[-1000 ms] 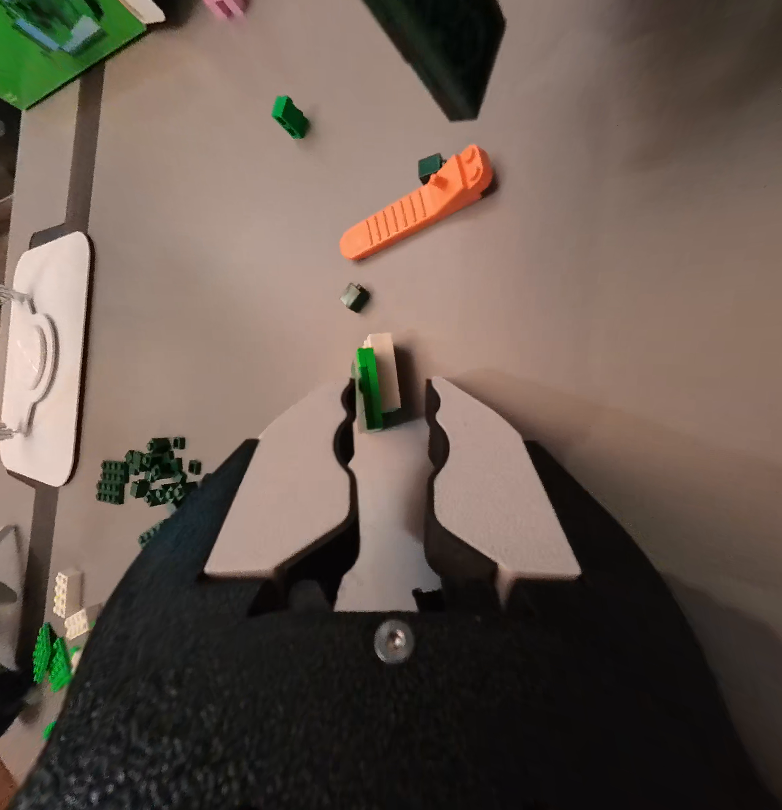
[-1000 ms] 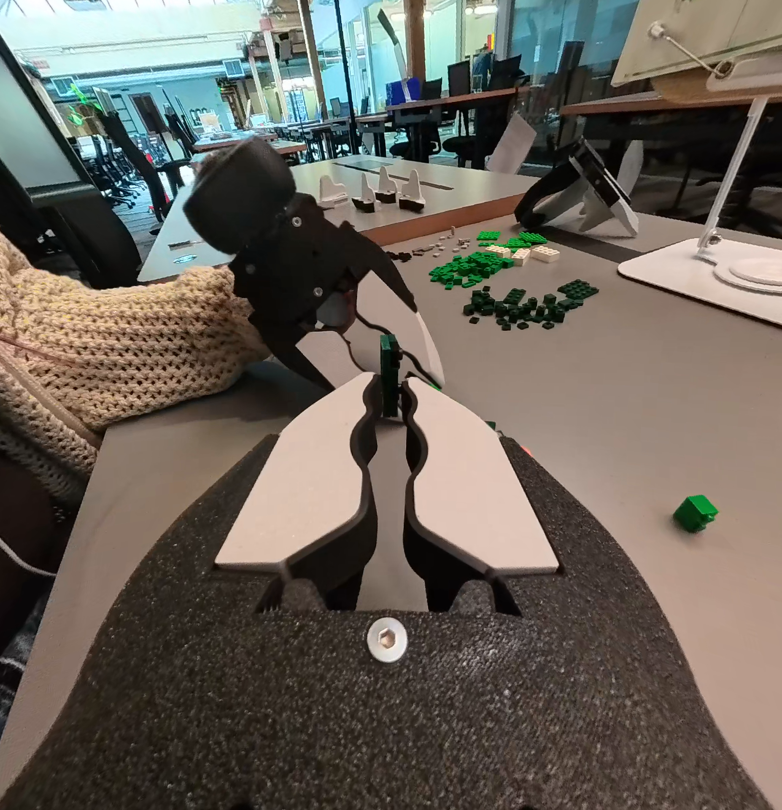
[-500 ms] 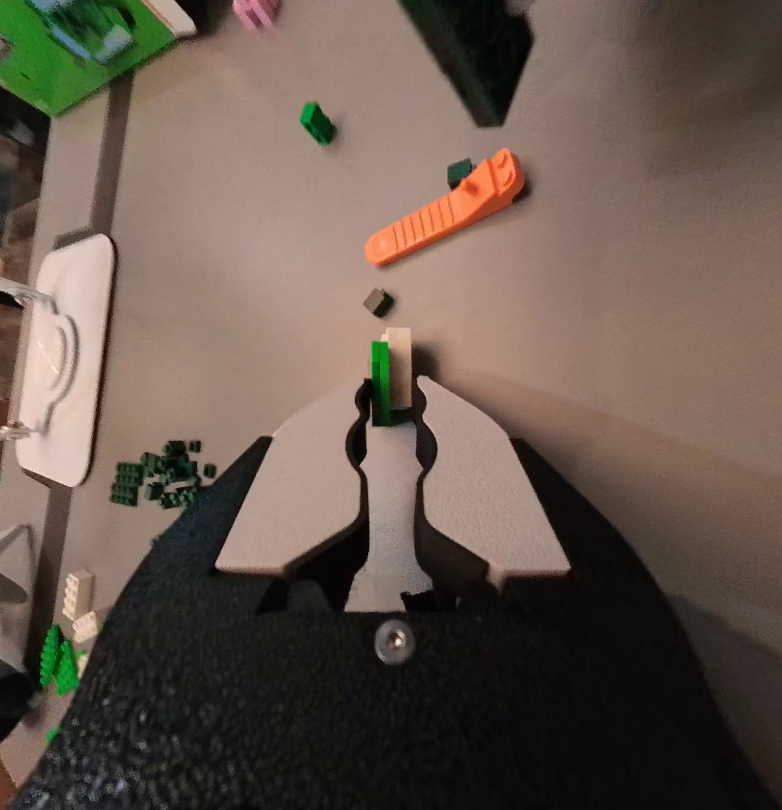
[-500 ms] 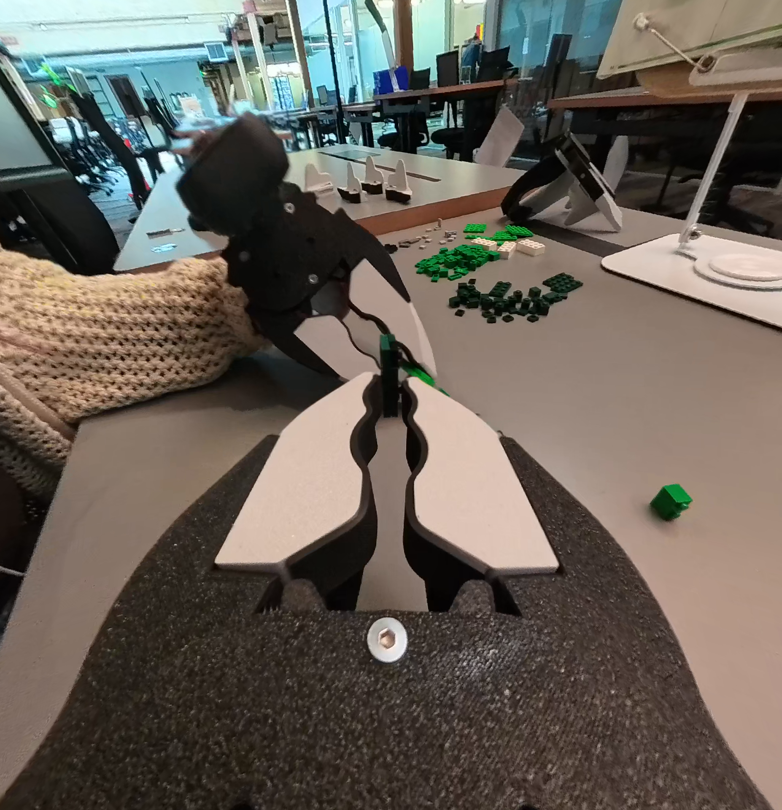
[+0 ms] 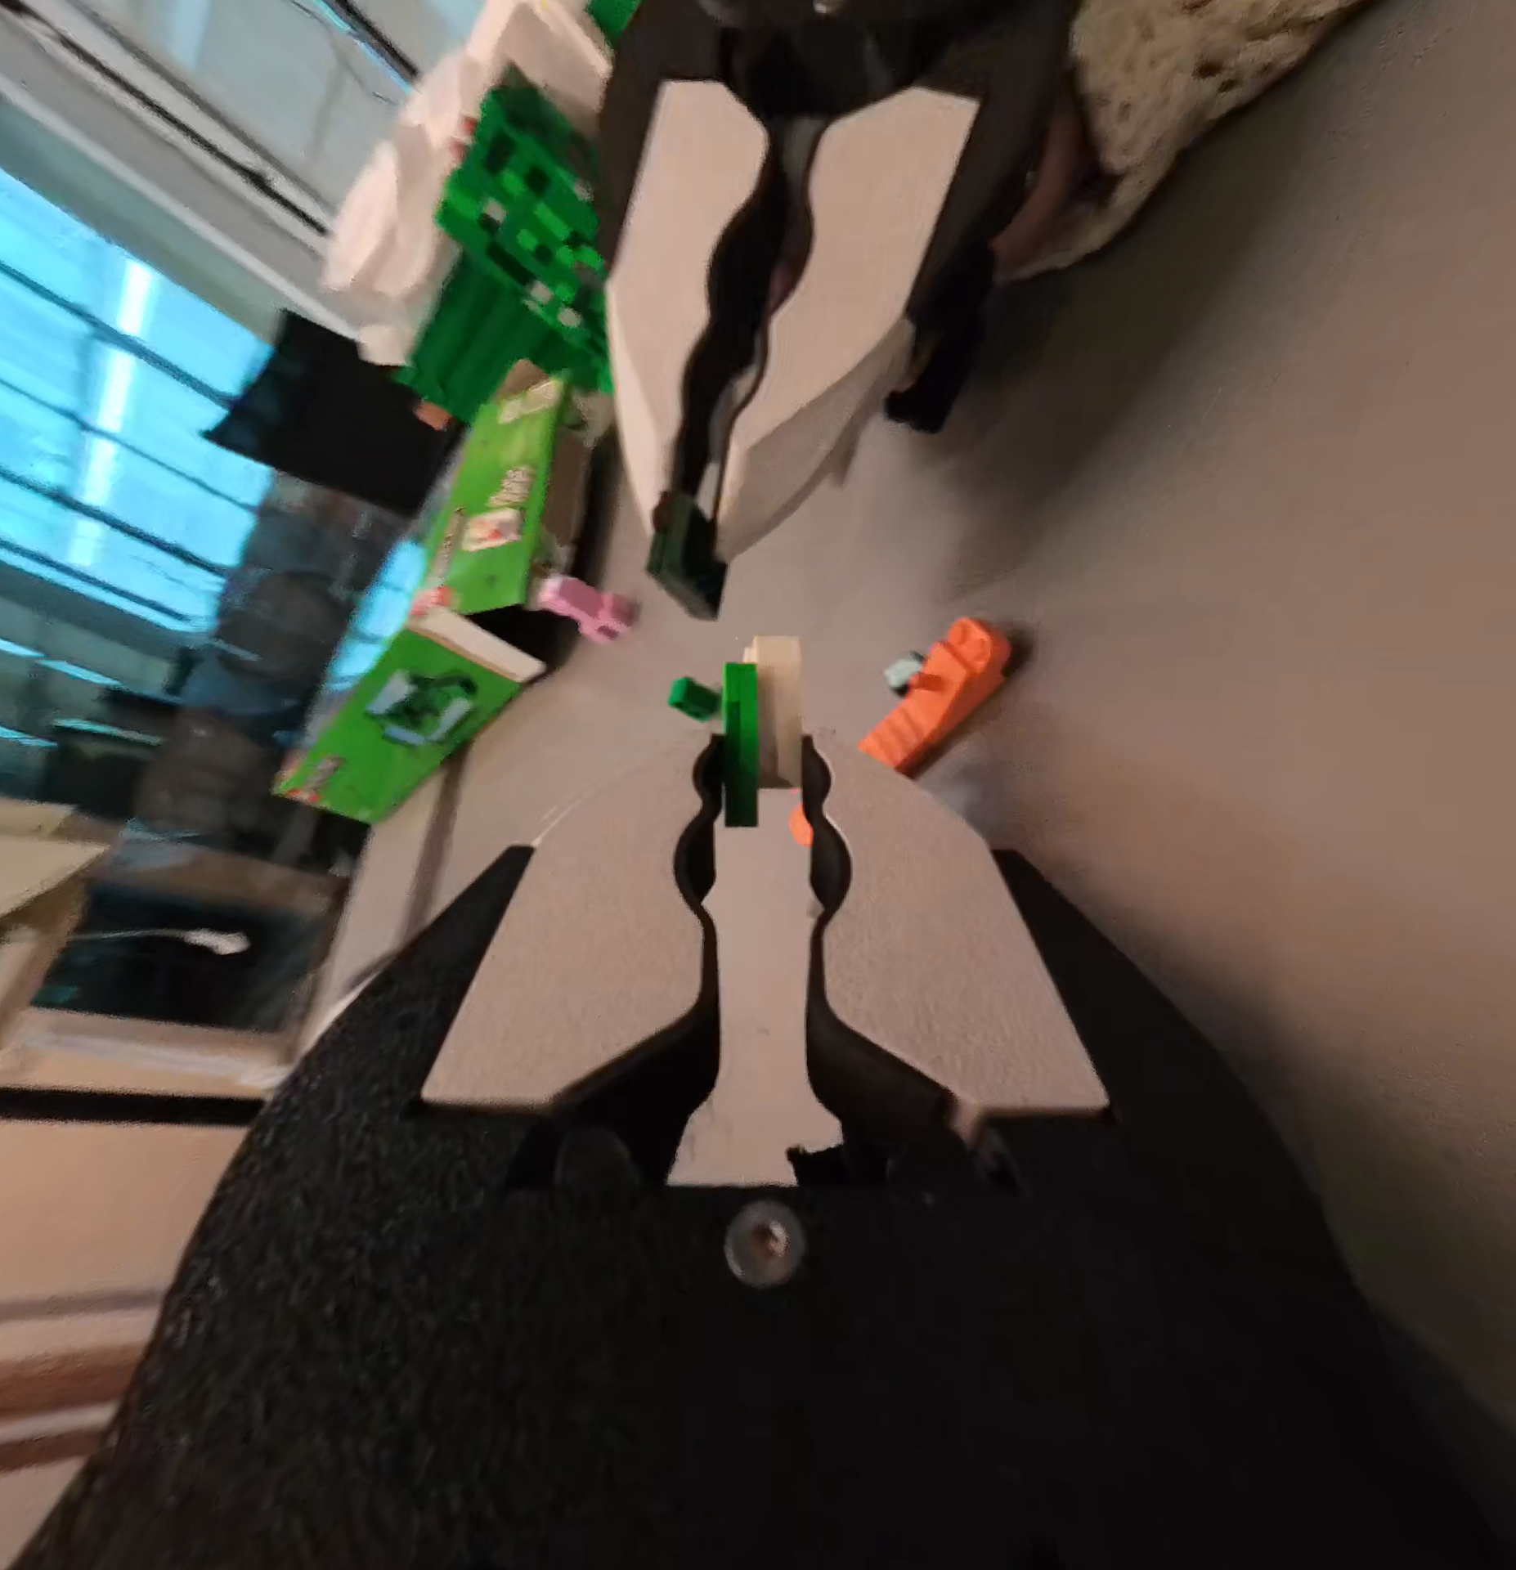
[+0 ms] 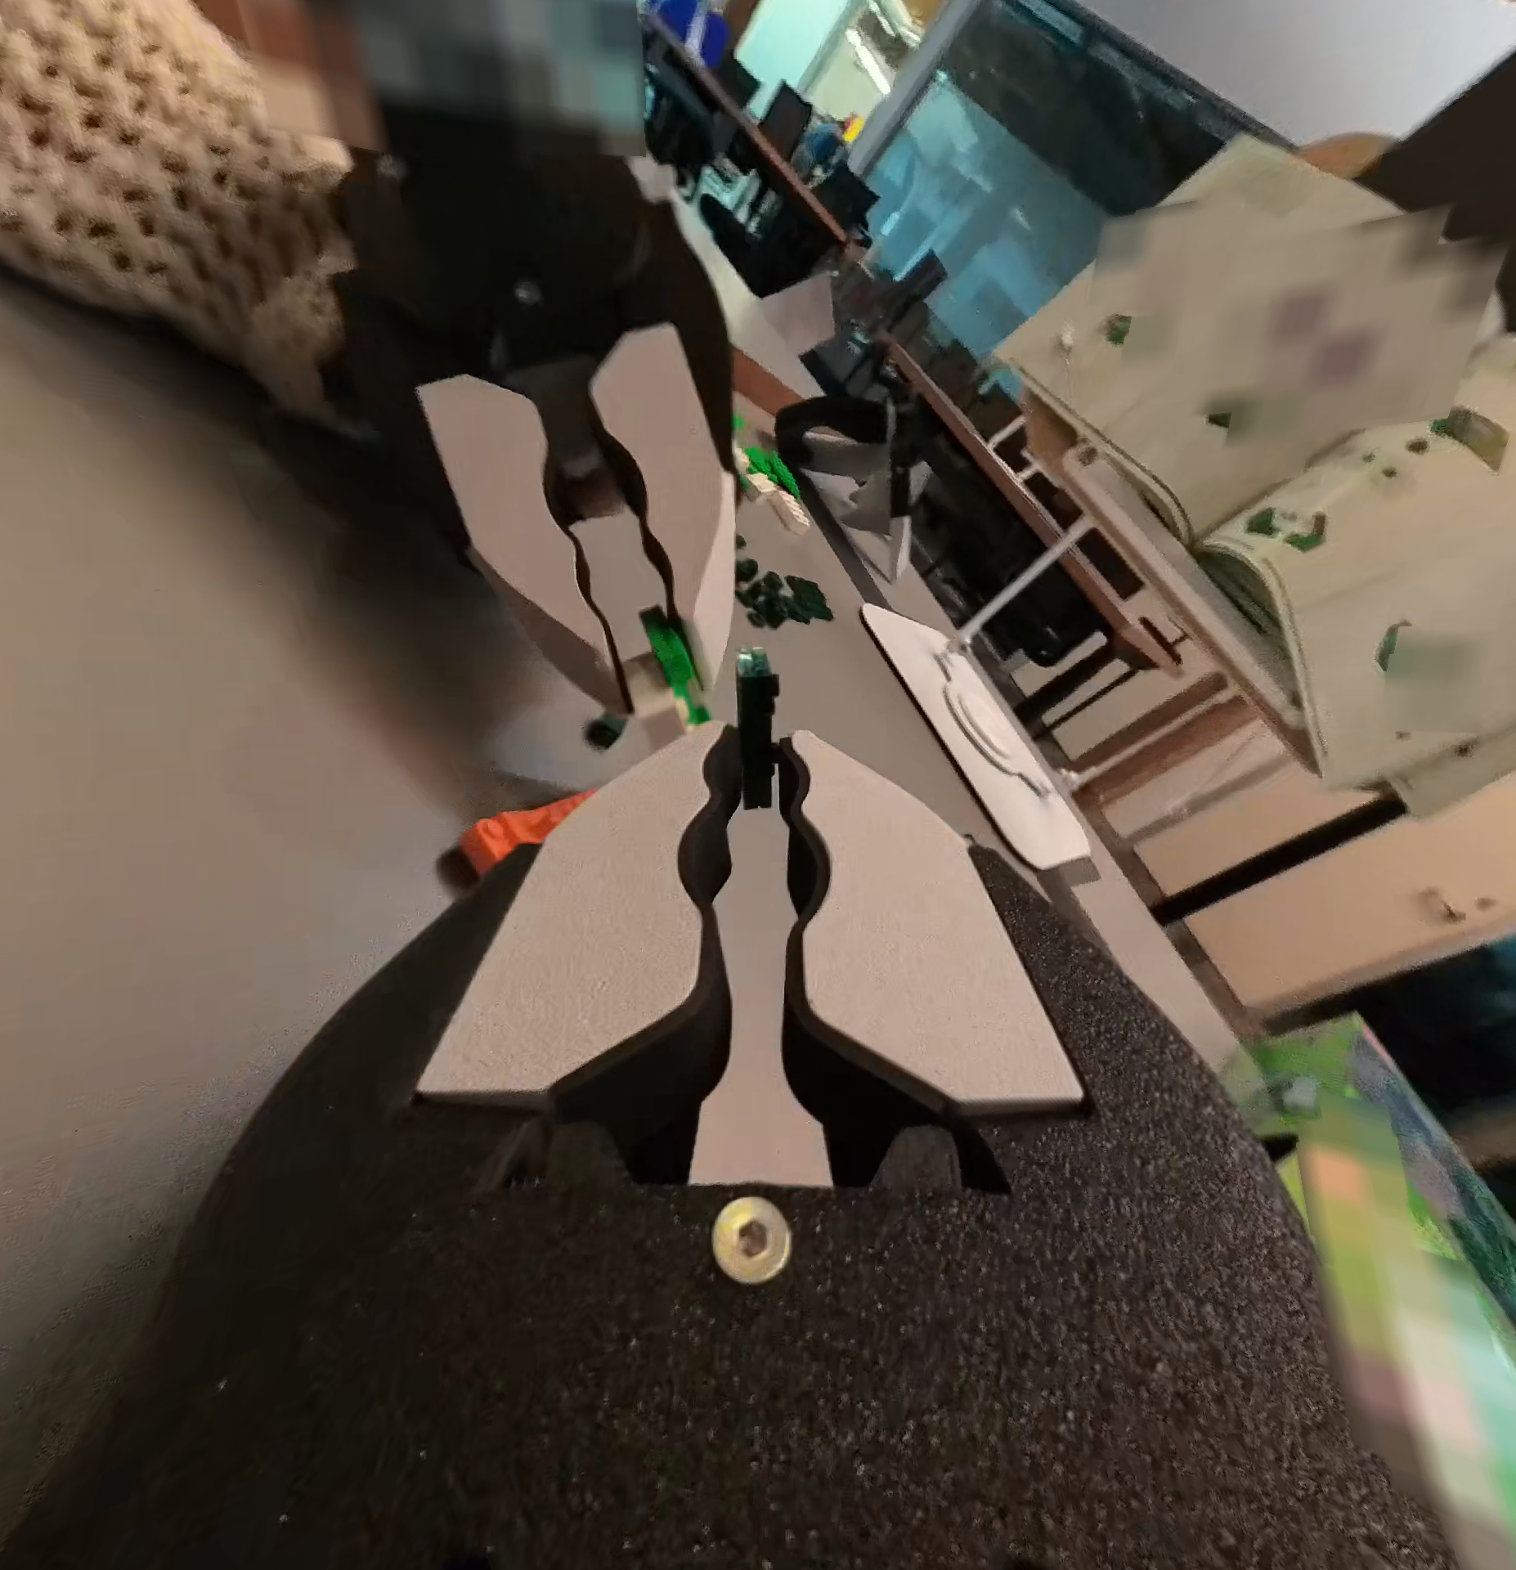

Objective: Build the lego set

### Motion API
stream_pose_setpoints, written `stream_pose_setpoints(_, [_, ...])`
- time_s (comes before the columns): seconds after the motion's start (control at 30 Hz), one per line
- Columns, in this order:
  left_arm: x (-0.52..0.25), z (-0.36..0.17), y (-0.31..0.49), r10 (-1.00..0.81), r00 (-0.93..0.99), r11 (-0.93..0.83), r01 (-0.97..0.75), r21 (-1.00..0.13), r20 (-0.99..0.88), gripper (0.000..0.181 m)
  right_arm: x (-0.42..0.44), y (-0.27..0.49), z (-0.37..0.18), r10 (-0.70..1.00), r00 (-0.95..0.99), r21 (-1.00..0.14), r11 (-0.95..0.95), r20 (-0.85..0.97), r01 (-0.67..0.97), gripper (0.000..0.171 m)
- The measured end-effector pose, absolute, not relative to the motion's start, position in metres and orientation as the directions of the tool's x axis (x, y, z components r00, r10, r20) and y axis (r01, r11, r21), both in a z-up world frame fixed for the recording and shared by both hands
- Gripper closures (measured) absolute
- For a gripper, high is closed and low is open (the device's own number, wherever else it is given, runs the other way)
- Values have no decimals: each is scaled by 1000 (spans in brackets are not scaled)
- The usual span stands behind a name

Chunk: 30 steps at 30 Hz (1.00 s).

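Left gripper (image 5: 759, 765): clenched on a small assembly (image 5: 759, 722) of a bright green plate stacked against a white brick, held edge-on, long axis running out along the fingers, lifted off the grey table (image 5: 1247, 680). Right gripper (image 6: 750, 756): clenched on a dark green piece (image 6: 755, 731), likewise edge-on and upright between the tips. The two loads face each other tip to tip, near but apart, the dark green piece lying just ahead and slightly left of the assembly in the left wrist view; joining them probably calls for closing that gap squarely.

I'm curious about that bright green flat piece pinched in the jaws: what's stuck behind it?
A cream brick sits flat against the bright green plate. Whether their studs are locked together is hidden, since the joint faces away.
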<state>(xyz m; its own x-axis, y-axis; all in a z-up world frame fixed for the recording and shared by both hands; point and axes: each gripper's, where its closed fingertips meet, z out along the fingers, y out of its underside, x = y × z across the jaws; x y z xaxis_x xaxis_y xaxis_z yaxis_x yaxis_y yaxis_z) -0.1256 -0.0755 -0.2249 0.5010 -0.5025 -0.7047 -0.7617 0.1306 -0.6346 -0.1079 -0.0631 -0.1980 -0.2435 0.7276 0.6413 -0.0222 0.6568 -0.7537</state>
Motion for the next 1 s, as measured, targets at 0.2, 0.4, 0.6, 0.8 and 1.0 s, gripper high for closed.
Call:
stream_pose_setpoints(0.2, [-119, -227, -86, -629, 542, 104, -652, -751, -558, 165, -117, -70, -212, 698, -391, -766, 642, 600, -31, 163])
stream_pose_setpoints(0.4, [-115, -234, -90, -691, 529, 79, -623, -778, -493, 165, -111, -77, -210, 706, -475, -818, 572, 525, -55, 163])
stream_pose_setpoints(0.6, [-115, -237, -90, -704, 526, 60, -626, -778, -477, 165, -110, -79, -218, 736, -568, -870, 488, 367, 69, 163])
stream_pose_setpoints(0.8, [-118, -229, -89, -694, 564, 60, -574, -817, -447, 165, -109, -78, -213, 769, -590, -916, 384, 245, 120, 163])
stream_pose_setpoints(1.0, [-119, -226, -90, -692, 573, 60, -560, -826, -439, 165, -111, -78, -209, 784, -569, -924, 369, 250, 101, 163])
